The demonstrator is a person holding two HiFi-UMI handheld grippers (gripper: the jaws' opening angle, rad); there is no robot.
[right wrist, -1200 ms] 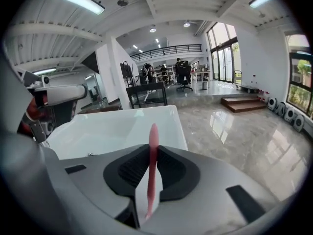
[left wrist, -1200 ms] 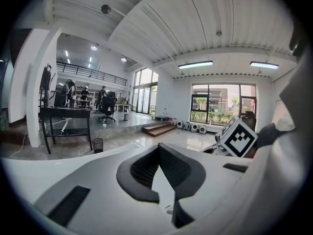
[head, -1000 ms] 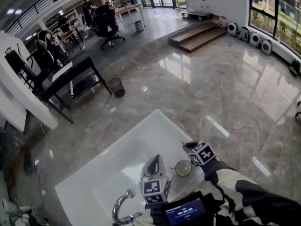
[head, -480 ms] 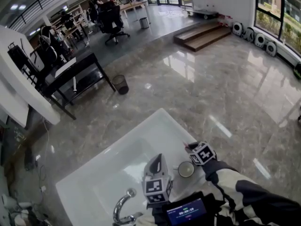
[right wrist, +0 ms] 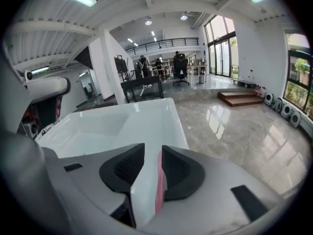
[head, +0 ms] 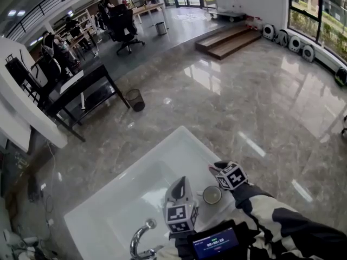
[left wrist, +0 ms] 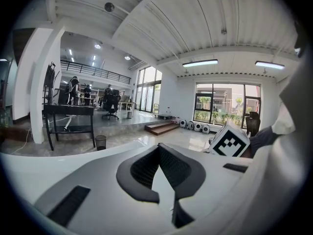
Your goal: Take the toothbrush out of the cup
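From the head view, both your tools sit over the near ledge of the white sink [head: 135, 183], close to the faucet [head: 140, 241]. The cup [head: 211, 194] stands upright on that ledge, between your left tongs [head: 181, 184] and your right tongs [head: 213, 169]. I can't make out the toothbrush from up here.

In the left gripper view, your left tongs [left wrist: 157, 148] have their dark pads meeting at the tips, with nothing caught between them. The marker cube [left wrist: 230, 142] of your other tool shows just to the right.

In the right gripper view, your right tongs [right wrist: 152, 148] are opening. The pink toothbrush [right wrist: 158, 190] lies lengthwise in the gap, flat against the right-hand pad. White shows between it and the left-hand pad, so it isn't pinched. Beyond the tips, the sink basin [right wrist: 112, 126] stretches away, with grey stone floor [right wrist: 234, 131] on its right.
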